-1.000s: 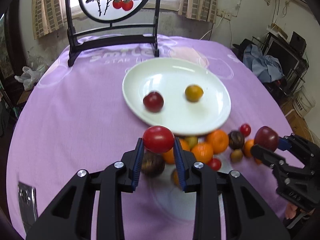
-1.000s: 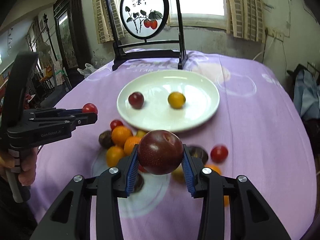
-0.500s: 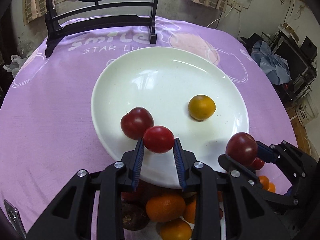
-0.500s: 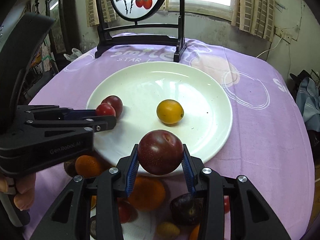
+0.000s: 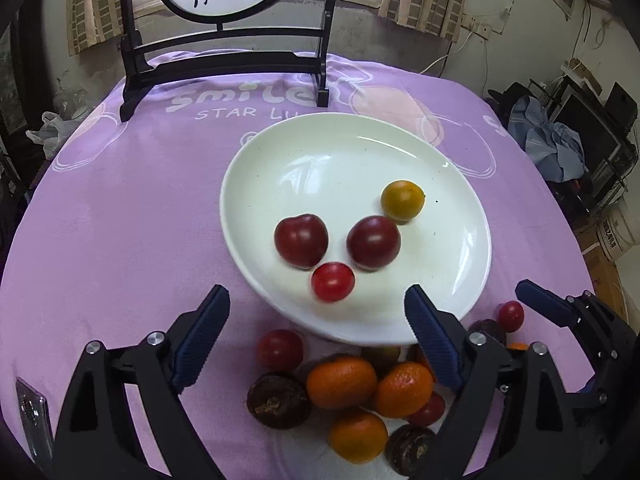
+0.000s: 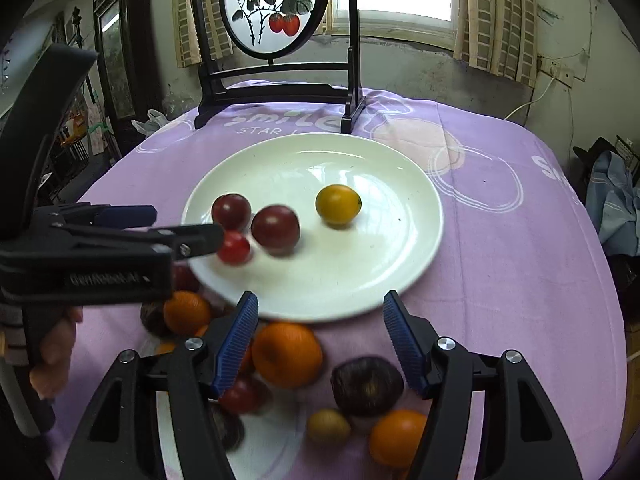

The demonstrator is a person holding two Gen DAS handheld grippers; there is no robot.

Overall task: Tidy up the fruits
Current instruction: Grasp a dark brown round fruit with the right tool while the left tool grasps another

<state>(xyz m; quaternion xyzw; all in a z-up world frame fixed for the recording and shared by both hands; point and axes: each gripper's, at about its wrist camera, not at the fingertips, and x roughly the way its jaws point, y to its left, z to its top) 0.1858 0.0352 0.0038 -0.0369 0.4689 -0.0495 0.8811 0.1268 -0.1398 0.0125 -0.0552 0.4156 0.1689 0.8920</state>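
A white plate [image 5: 460, 248] [image 6: 380, 264] on the purple cloth holds two dark red plums [image 5: 301, 240] [image 5: 373, 242], a small red tomato [image 5: 333, 281] [image 6: 234, 247] and a yellow-orange fruit [image 5: 402, 201] [image 6: 338, 205]. My left gripper [image 5: 316, 336] is open and empty, just short of the plate's near rim. My right gripper [image 6: 318, 338] is open and empty, above the pile of loose fruit. The pile [image 5: 352, 392] [image 6: 288, 354] of oranges, dark fruits and small red ones lies in front of the plate.
A black stand with a round painted screen [image 5: 224, 60] [image 6: 276, 92] stands at the back of the table. The right gripper's body shows at the right in the left wrist view [image 5: 580, 320]. Clutter and furniture surround the table.
Both grippers opened and pulled back from the plate. The tomato and the dark plum, held before, now lie on the plate beside the first plum.
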